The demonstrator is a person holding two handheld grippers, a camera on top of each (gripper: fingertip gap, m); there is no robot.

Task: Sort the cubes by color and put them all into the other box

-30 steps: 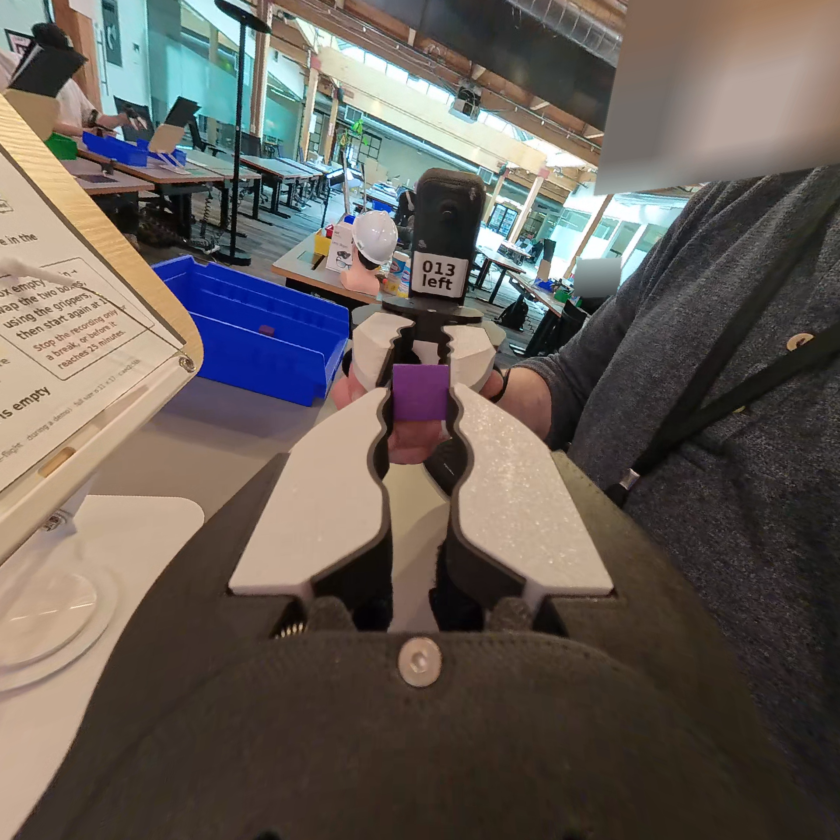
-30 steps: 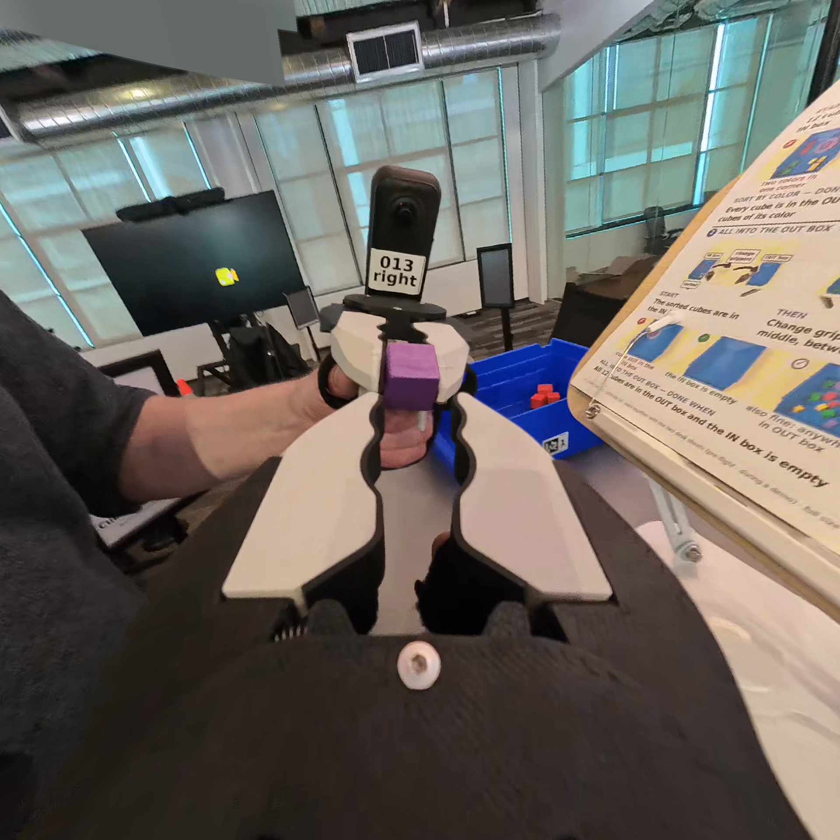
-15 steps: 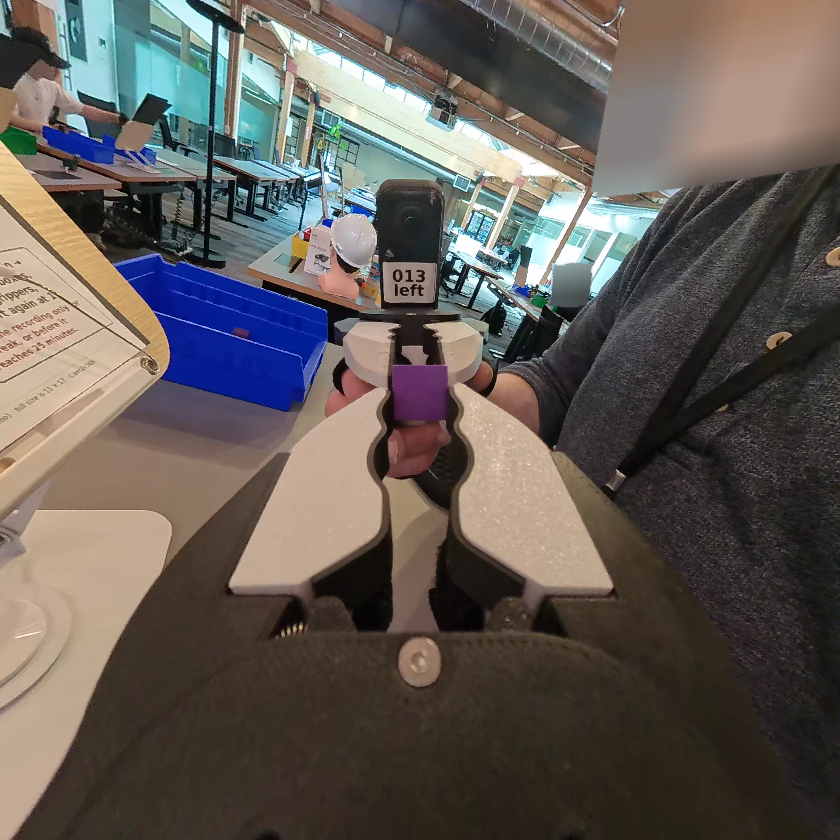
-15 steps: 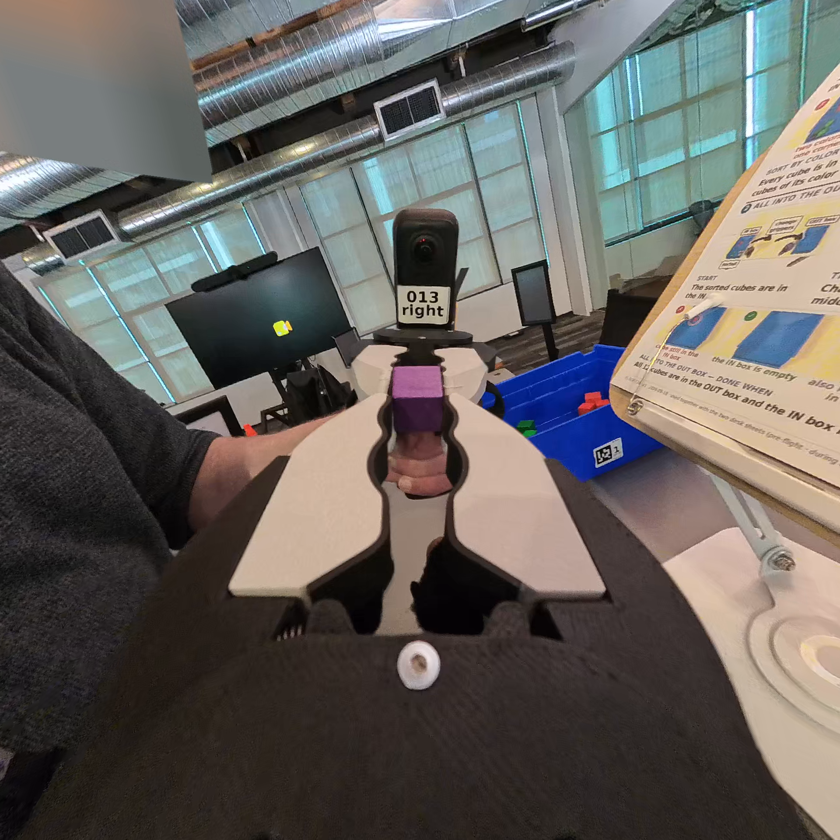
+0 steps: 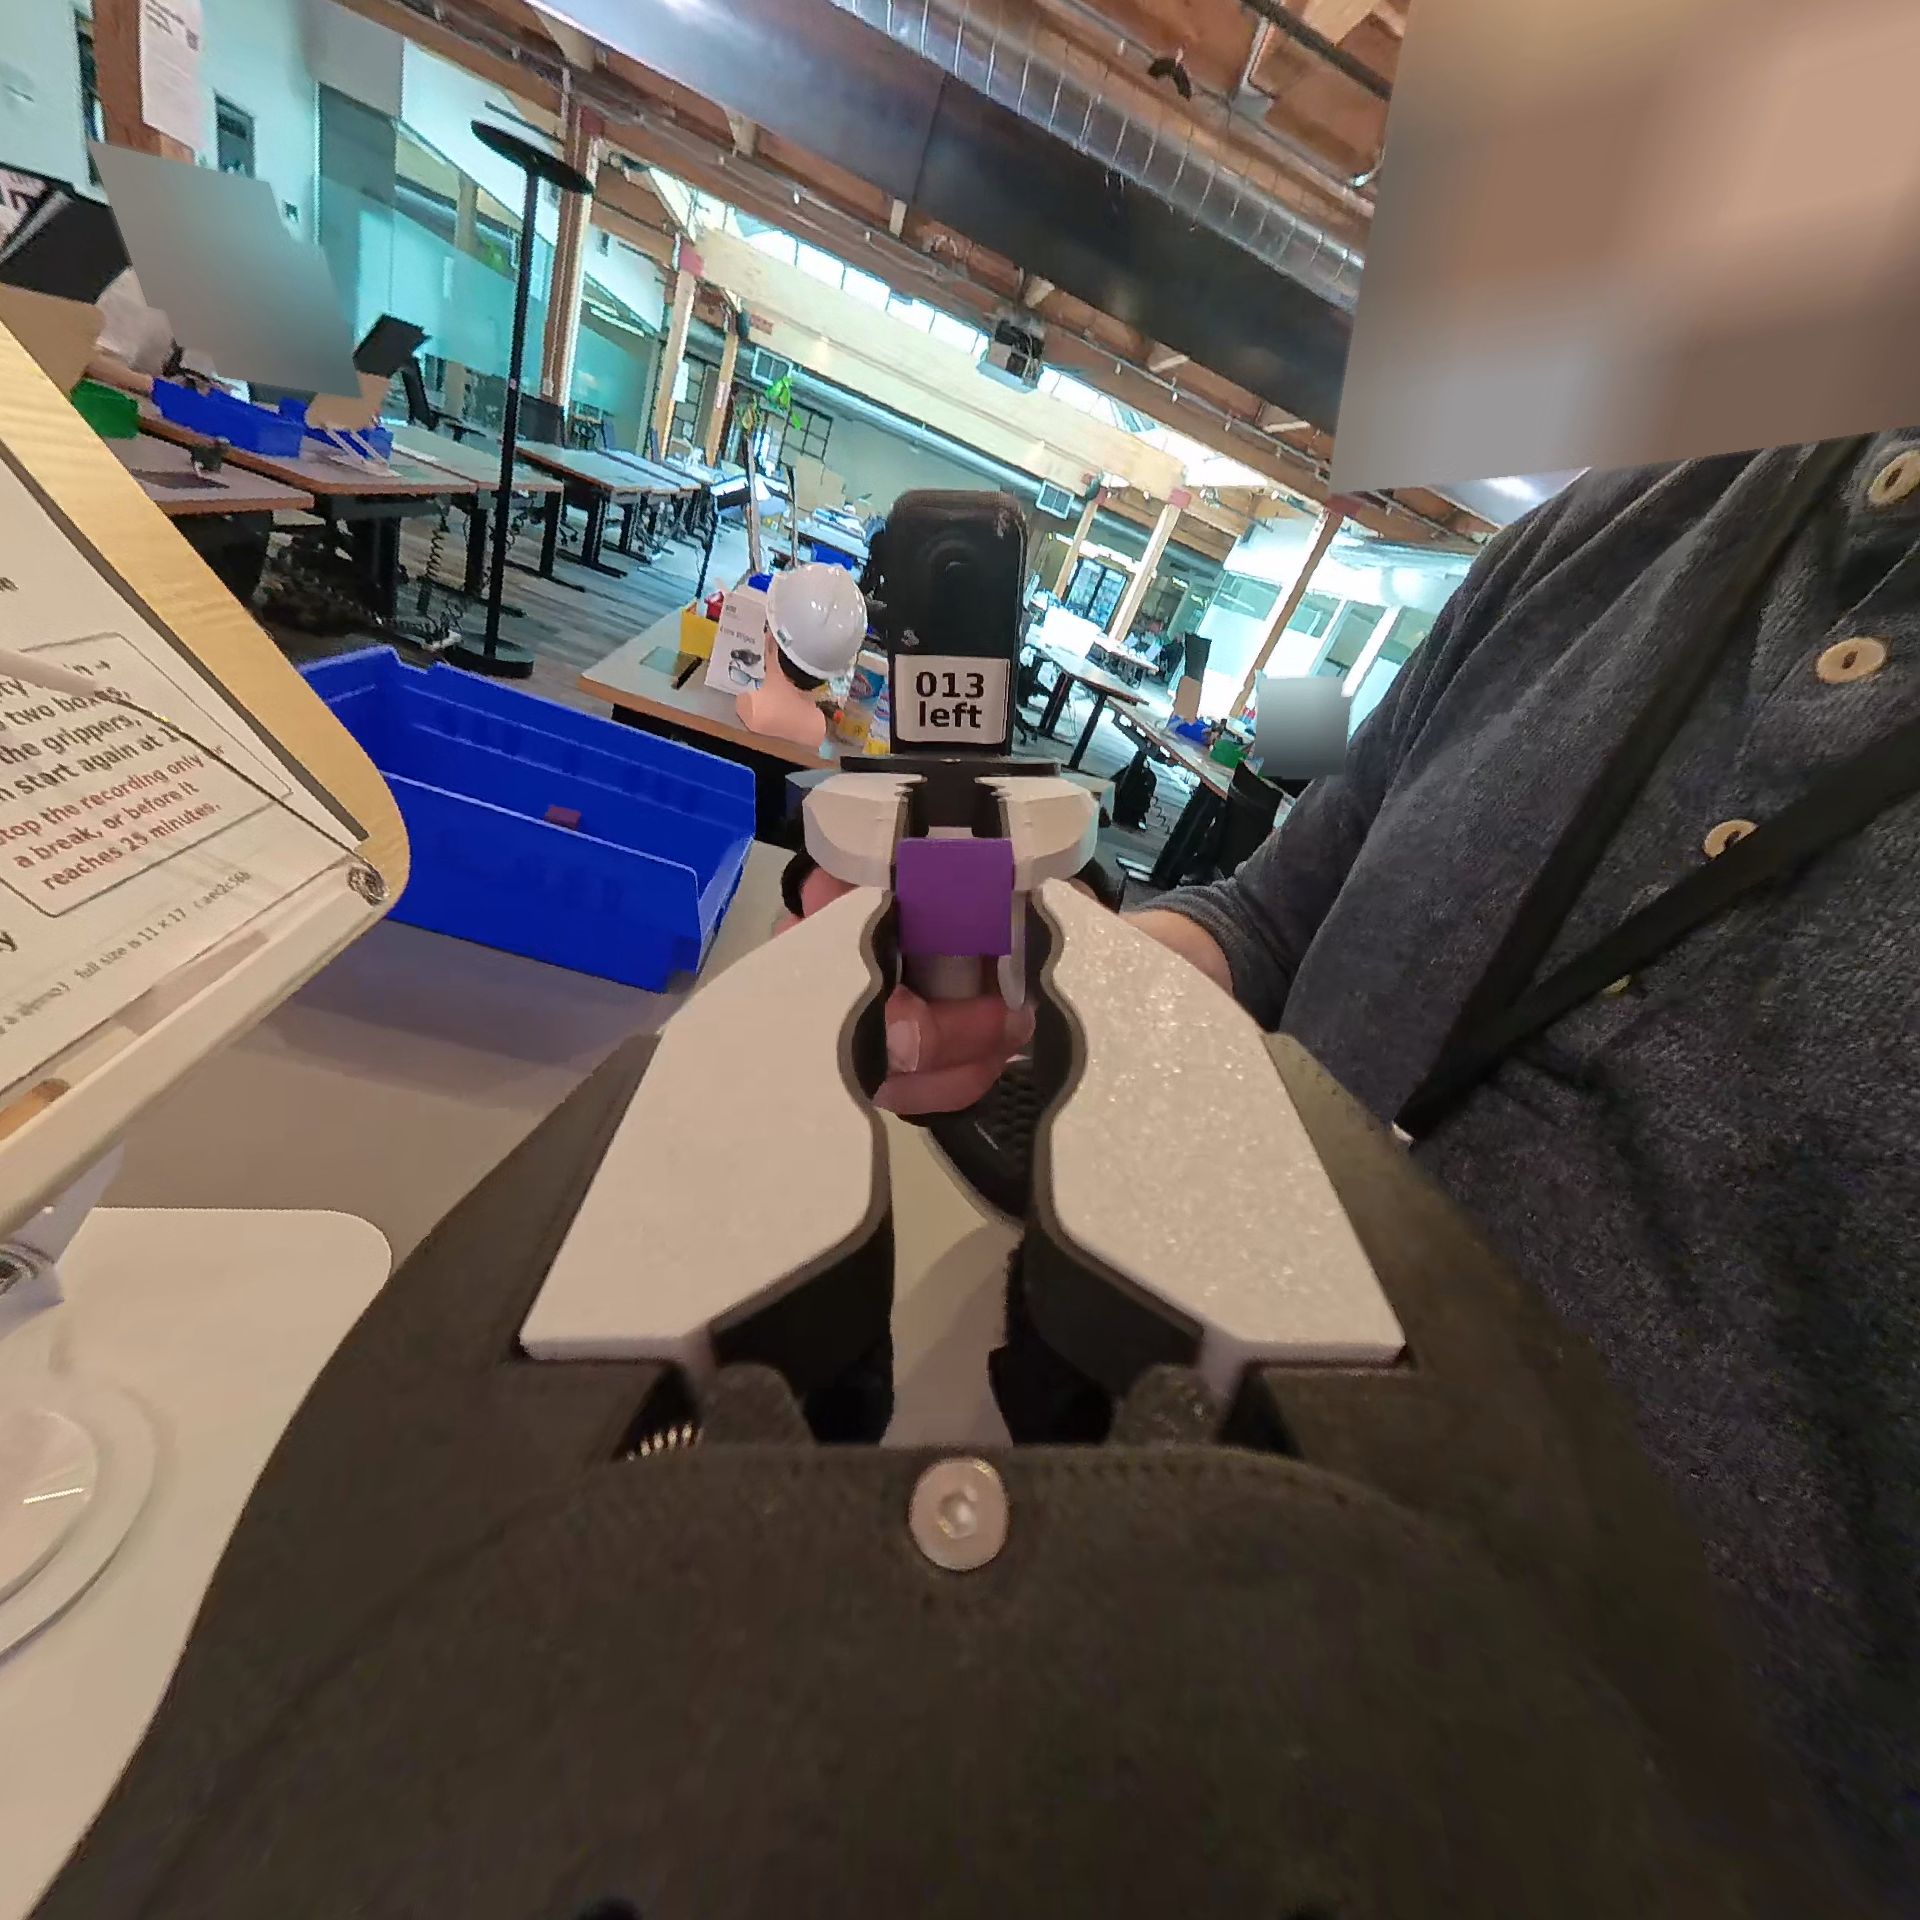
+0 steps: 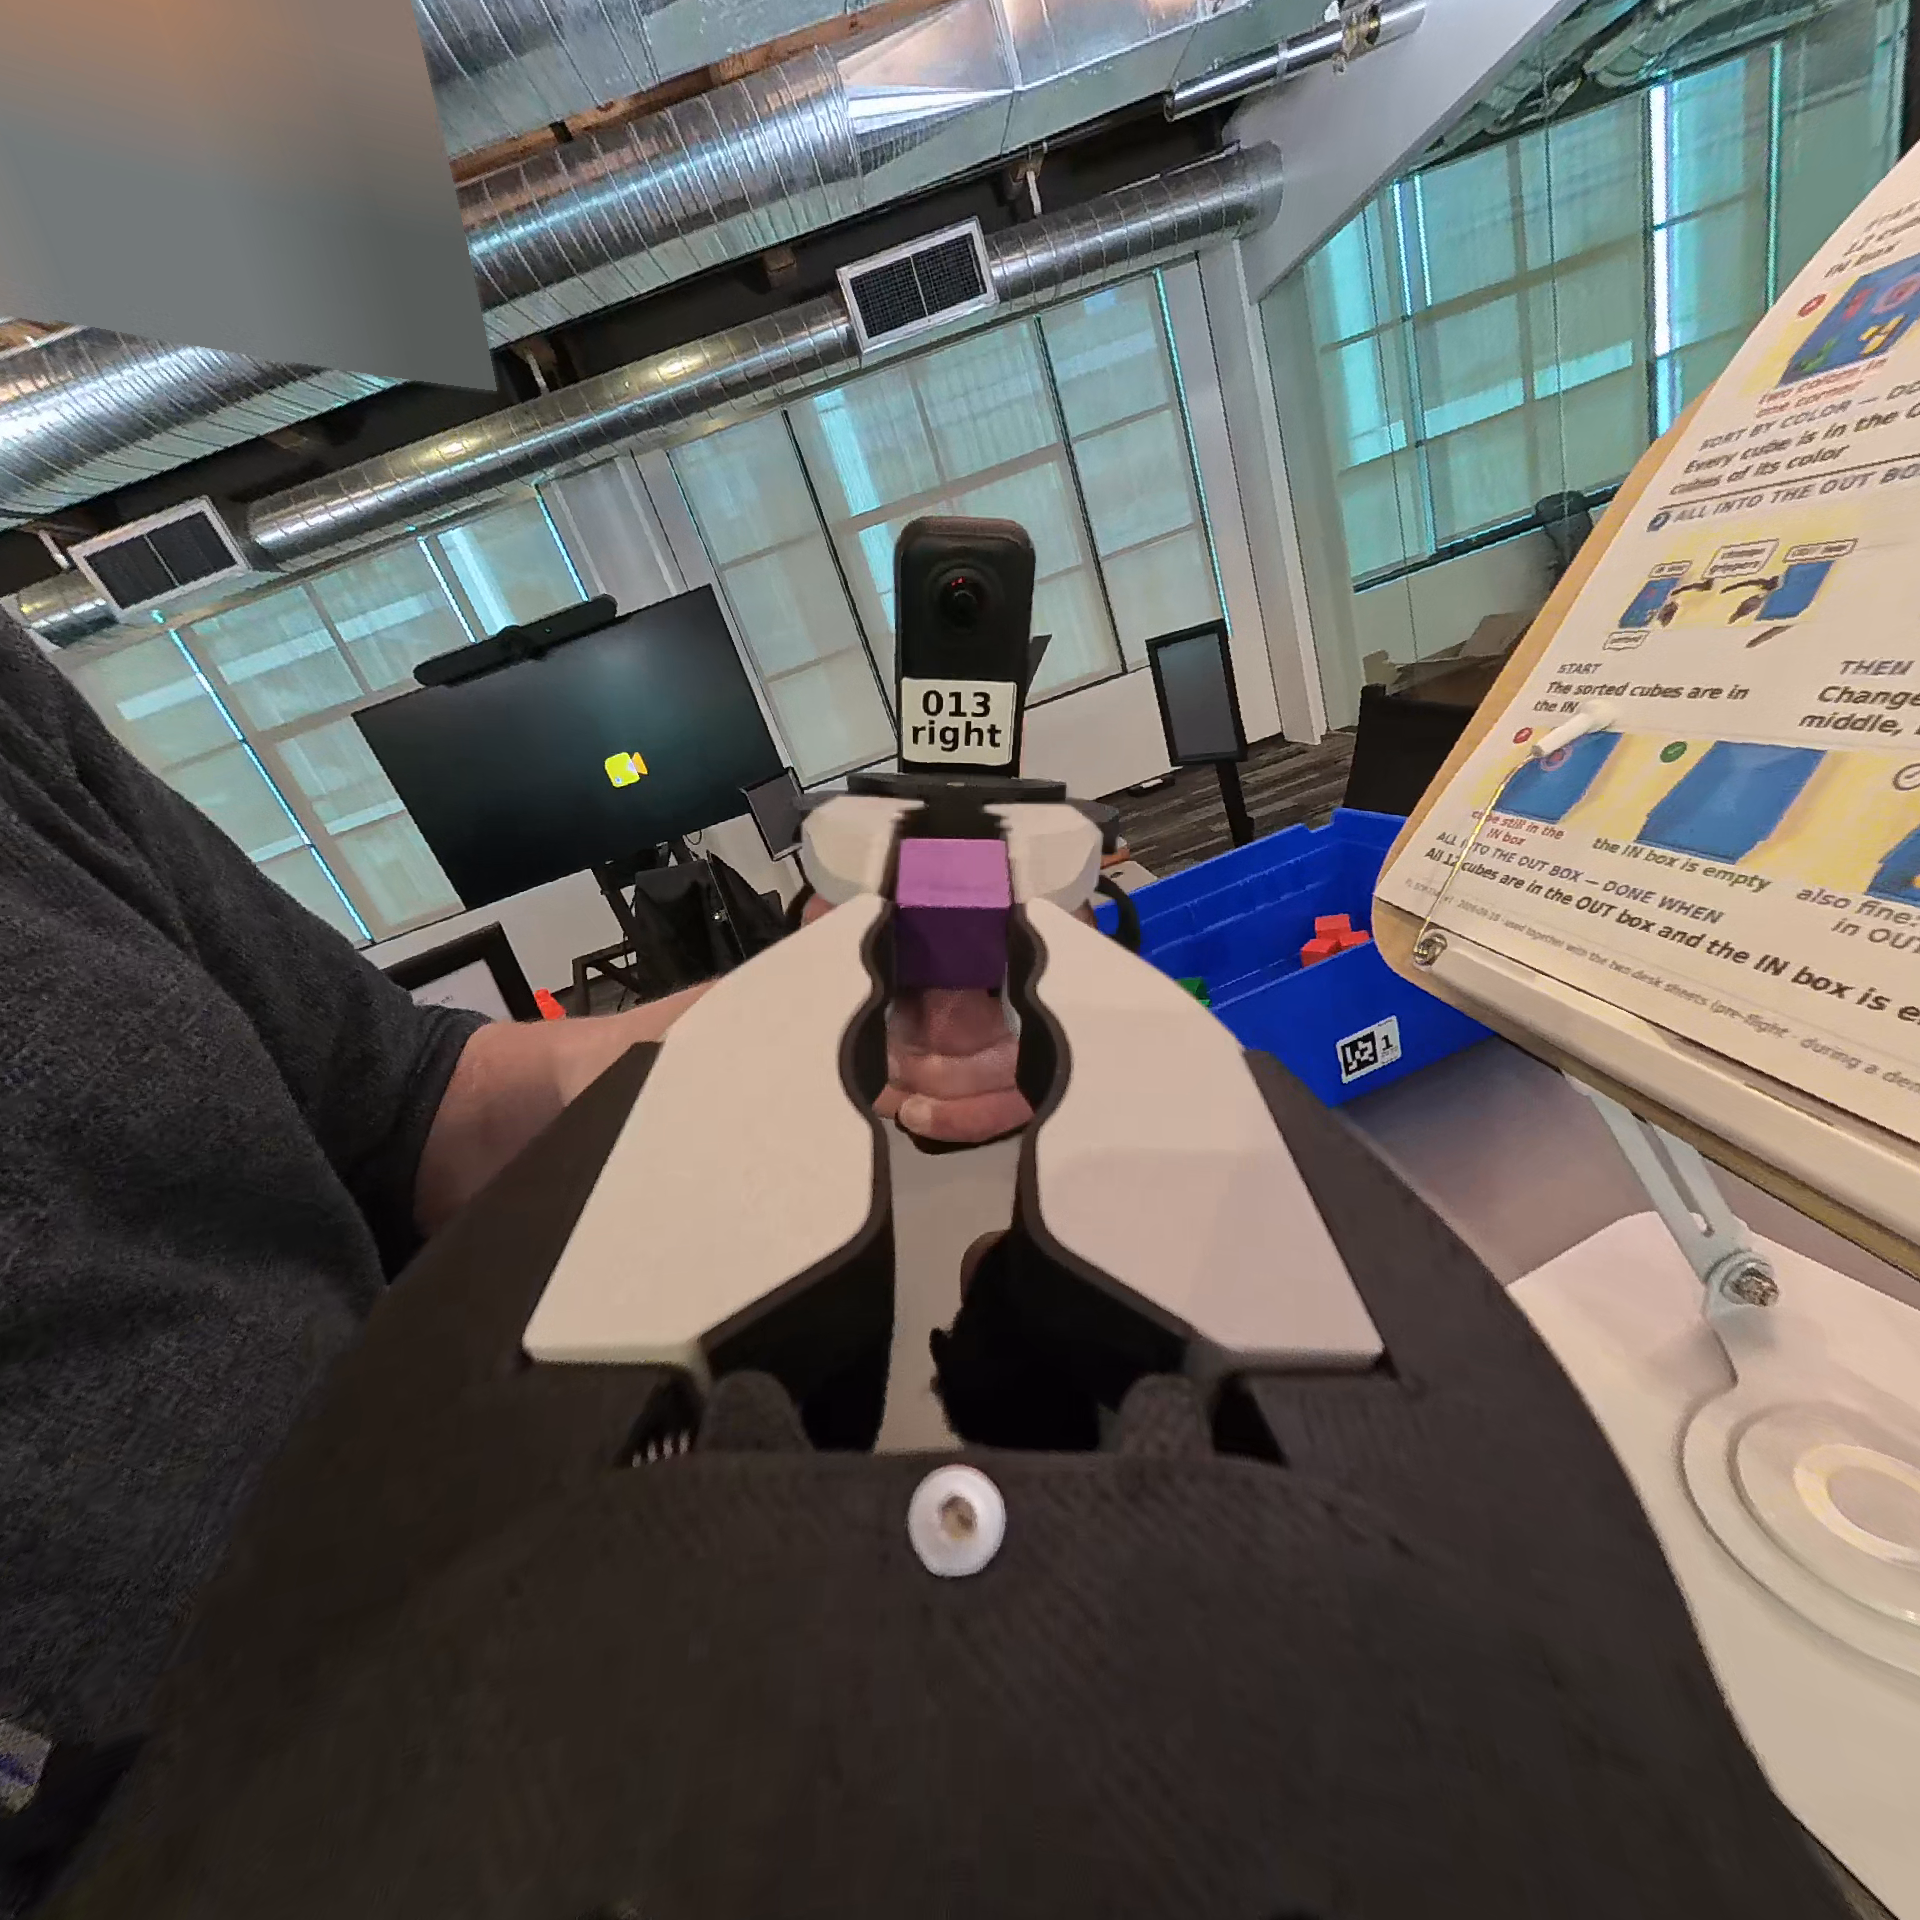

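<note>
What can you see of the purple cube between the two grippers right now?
The purple cube is a small solid block with a matte, evenly coloured surface, crisp edges and no markings. It is held level in the air, well above the table, with one flat face square to the left wrist view and its lit top showing in the right wrist view. The left gripper and the right gripper meet nose to nose on it, and the fingers of both flank its sides. Nothing else touches it.

Grey table point(image 5: 436, 1060) — blue bin point(image 5: 540, 831), stand base point(image 5: 208, 1351)
</note>
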